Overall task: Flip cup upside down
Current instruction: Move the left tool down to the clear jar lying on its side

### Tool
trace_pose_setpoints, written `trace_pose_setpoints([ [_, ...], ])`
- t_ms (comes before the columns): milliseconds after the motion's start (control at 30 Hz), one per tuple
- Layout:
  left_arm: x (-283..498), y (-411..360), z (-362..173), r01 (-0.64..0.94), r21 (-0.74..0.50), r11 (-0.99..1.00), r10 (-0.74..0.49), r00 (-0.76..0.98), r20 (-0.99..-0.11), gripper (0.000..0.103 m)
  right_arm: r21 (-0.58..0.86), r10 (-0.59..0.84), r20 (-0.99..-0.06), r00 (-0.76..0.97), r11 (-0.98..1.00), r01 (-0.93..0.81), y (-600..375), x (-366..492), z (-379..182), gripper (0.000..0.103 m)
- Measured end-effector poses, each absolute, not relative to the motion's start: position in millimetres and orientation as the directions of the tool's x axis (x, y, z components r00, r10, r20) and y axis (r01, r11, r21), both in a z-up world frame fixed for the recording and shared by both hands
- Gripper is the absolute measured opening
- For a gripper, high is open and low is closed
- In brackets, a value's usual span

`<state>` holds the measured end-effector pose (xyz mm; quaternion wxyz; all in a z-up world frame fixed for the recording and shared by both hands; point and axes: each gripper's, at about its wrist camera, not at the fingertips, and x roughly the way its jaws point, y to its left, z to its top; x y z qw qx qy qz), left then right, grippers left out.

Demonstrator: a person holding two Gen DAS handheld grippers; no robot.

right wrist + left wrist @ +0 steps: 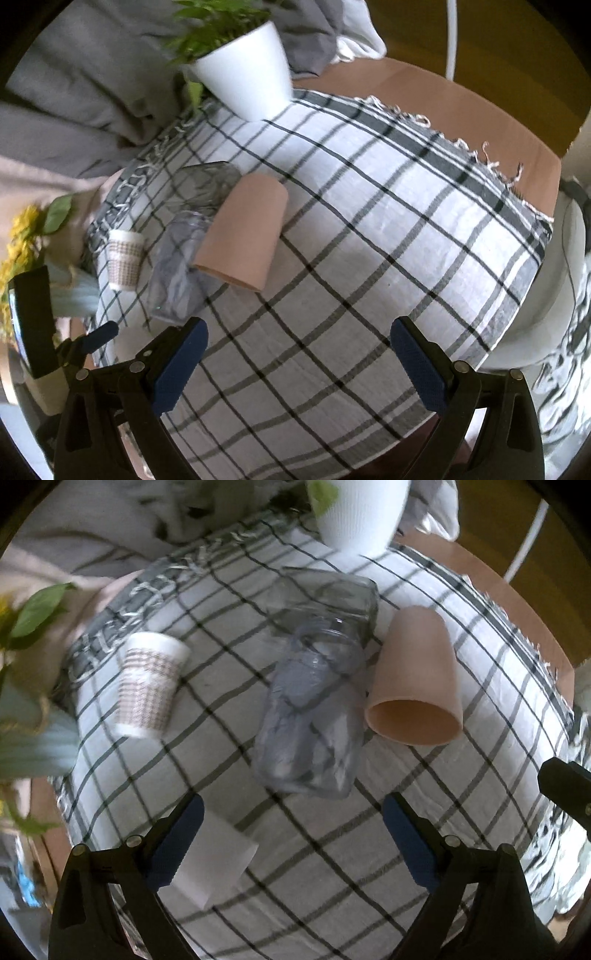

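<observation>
A pink cup (417, 679) stands mouth-down on the checked cloth (229, 709), tilted toward the camera; it also shows in the right wrist view (245, 243). Left of it stands a clear bluish plastic cup (312, 716), with a clear glass (328, 598) behind, and a patterned paper cup (149, 685) stands mouth-down further left. My left gripper (291, 823) is open and empty, just short of the clear plastic cup. My right gripper (299, 347) is open and empty over bare cloth, to the right of the cups.
A white plant pot (247, 70) stands at the cloth's far edge. A white block (214, 864) lies by my left finger. Yellow flowers in a pale vase (26, 236) stand at the left. The other gripper (565, 790) shows at the right edge. Brown table (461, 110) beyond the cloth.
</observation>
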<state>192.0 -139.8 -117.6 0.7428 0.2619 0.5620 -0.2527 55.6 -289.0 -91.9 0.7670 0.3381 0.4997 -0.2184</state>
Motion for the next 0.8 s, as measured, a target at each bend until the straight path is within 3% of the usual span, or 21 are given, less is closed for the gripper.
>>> trace_pose_setpoints([
  [800, 251.0, -188.1, -172.1, 0.744, 0.131, 0.656, -0.015, 0.186, -0.982, 0.091, 0.295, 0.017, -0.941, 0.338, 0.530, 0.795, -314.4, 68.8, -129.6, 0.100],
])
